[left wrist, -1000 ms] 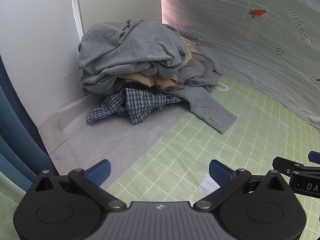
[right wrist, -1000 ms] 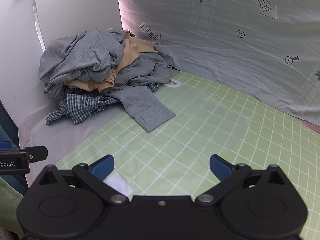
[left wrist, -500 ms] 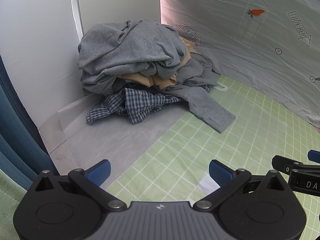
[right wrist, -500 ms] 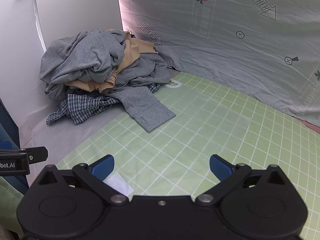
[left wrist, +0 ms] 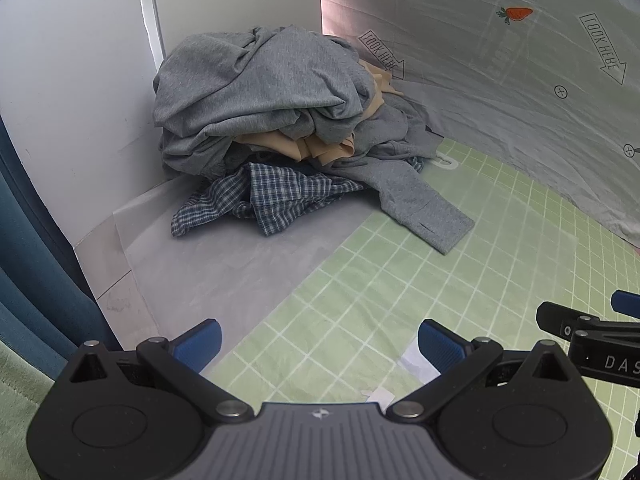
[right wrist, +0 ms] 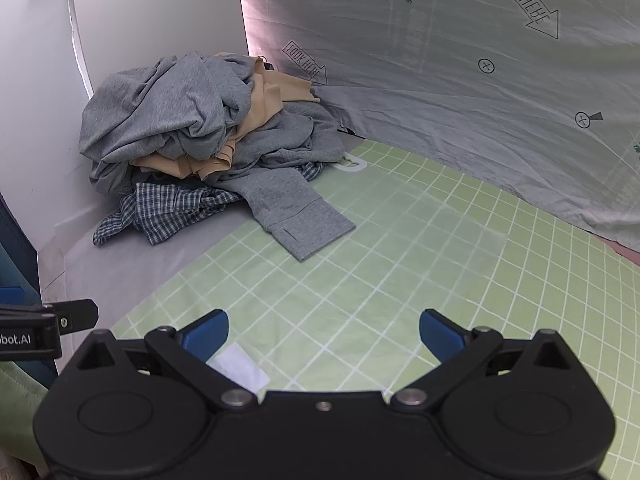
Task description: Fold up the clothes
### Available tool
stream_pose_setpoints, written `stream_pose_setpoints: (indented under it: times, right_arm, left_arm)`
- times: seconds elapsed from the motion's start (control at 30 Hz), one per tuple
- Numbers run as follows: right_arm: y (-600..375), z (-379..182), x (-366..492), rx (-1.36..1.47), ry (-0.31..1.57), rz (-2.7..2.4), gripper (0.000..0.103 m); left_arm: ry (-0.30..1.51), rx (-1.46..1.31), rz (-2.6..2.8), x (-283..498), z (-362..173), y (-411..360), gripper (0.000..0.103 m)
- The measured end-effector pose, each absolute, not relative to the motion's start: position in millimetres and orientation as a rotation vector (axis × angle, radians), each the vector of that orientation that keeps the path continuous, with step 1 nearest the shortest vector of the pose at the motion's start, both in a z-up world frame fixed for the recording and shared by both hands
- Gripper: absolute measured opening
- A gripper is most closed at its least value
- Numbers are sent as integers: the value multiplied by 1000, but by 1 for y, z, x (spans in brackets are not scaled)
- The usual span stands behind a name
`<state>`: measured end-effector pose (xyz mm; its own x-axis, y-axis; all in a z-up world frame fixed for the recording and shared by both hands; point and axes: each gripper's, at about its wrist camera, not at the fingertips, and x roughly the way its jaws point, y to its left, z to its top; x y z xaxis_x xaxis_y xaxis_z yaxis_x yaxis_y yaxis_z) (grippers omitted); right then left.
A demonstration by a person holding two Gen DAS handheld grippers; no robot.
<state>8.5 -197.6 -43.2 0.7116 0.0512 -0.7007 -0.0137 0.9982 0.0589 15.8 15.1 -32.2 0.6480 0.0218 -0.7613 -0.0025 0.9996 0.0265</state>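
The clothes lie heaped in the back corner, one grey sleeve trailing onto the green mat. Left gripper and right gripper hover wide, empty. Soft, limp, light cloth — likely tangled; the sleeve cuff offers the easiest hold.

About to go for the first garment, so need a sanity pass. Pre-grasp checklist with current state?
1. Left gripper open and empty: ok.
2. Right gripper open and empty: ok.
3. Green grid mat free for folding: mostly ok; only a small white paper slip lies near the right gripper.
4. Reachable grab point: ok, the grey sleeve lies flat out of the clothes pile onto the mat.
5. Sleeve's garment free of the pile: cannot tell; its body runs under the beige garment.
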Motion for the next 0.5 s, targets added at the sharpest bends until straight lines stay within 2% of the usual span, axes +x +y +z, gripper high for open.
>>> stream_pose_setpoints:
  times: [0.23,0.5]
  right_arm:
    - [-185,-46,32,27,784,51,103]
    - [-156,-38,107,1,726,87,102]
  left_arm:
    - [895,33,37,45,-35,30,103]
    - [866,-33,140,127,-26,69,103]
